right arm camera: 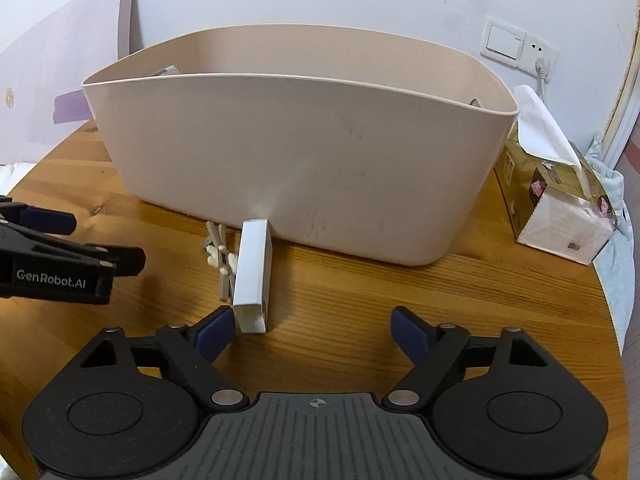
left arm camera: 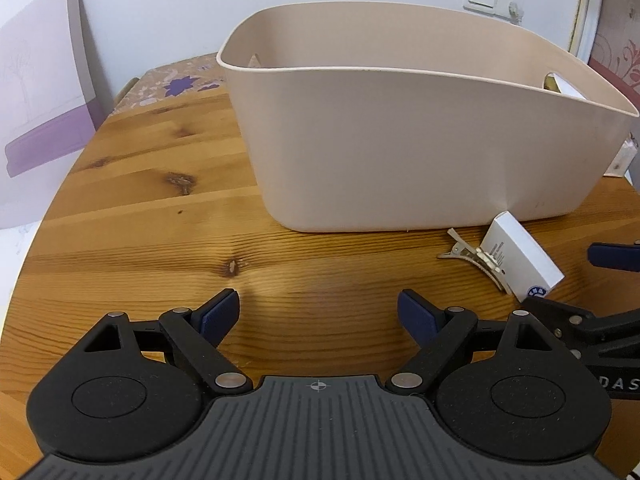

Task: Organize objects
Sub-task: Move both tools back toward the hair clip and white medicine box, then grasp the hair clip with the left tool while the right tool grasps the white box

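A large beige plastic bin (left arm camera: pixel 420 152) (right arm camera: pixel 296 168) stands on the round wooden table (left arm camera: pixel 140 208) (right arm camera: pixel 500 300). In front of it lie a small white box (left arm camera: pixel 520 258) (right arm camera: pixel 253 276) on its narrow side and a metal hair clip (left arm camera: pixel 476 258) (right arm camera: pixel 220 258) touching the box's left. My left gripper (left arm camera: pixel 319 314) is open over bare wood, left of both items. My right gripper (right arm camera: pixel 312 330) is open, its left pad (right arm camera: pixel 214 332) right beside the near end of the box. Each gripper shows at the other view's edge.
A tissue box (right arm camera: pixel 556 204) with a tissue sticking up stands right of the bin near the table edge. Some items poke above the bin's rim. A wall with a switch and socket (right arm camera: pixel 516 46) is behind. A purple-white panel (left arm camera: pixel 44 92) leans at the left.
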`<state>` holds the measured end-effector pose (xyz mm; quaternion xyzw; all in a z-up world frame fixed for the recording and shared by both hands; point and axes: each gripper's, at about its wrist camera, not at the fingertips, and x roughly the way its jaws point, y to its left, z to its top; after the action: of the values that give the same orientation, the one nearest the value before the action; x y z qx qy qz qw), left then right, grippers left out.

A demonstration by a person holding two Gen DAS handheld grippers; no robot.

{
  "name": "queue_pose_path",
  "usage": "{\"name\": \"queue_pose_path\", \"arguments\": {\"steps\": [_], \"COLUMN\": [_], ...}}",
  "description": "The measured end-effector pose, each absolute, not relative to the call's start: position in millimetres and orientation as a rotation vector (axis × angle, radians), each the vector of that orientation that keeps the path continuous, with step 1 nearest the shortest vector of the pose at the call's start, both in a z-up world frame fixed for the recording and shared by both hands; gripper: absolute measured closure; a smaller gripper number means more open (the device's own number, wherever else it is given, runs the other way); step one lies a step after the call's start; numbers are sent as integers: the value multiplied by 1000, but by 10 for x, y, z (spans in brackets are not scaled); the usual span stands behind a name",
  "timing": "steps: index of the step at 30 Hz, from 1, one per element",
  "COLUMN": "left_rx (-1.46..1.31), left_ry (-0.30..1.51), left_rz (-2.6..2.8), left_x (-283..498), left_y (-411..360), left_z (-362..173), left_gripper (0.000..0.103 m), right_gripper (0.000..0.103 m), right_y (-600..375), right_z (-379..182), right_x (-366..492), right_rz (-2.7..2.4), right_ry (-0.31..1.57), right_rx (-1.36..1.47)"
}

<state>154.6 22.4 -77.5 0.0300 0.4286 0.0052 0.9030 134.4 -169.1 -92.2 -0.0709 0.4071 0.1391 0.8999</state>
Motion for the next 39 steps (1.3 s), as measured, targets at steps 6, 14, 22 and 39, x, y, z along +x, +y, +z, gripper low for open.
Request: {"name": "queue_pose_path", "arguments": {"steps": [6,14,22,39], "left_rx": [44,21,18,55], "left_ry": [890,884,875,900], "left_rz": [-2,-29,-79,-108], "left_x": [1601,1602,1612,1749], "left_y": [191,71,-143,-473], "left_z": [-763,-710,-668,-819], "left_gripper": [15,15,15,16], "right_gripper": [36,81,83,68], "right_y": [-1646,-1700,-1793,-1936], "right_z": [-938,-897,-902,-907], "right_x": [1396,1416,1396,1285], "right_rz": [305,320,311,274], "right_ry": [839,827,823,820], "right_rx": [-140,-127,-127,-125]}}
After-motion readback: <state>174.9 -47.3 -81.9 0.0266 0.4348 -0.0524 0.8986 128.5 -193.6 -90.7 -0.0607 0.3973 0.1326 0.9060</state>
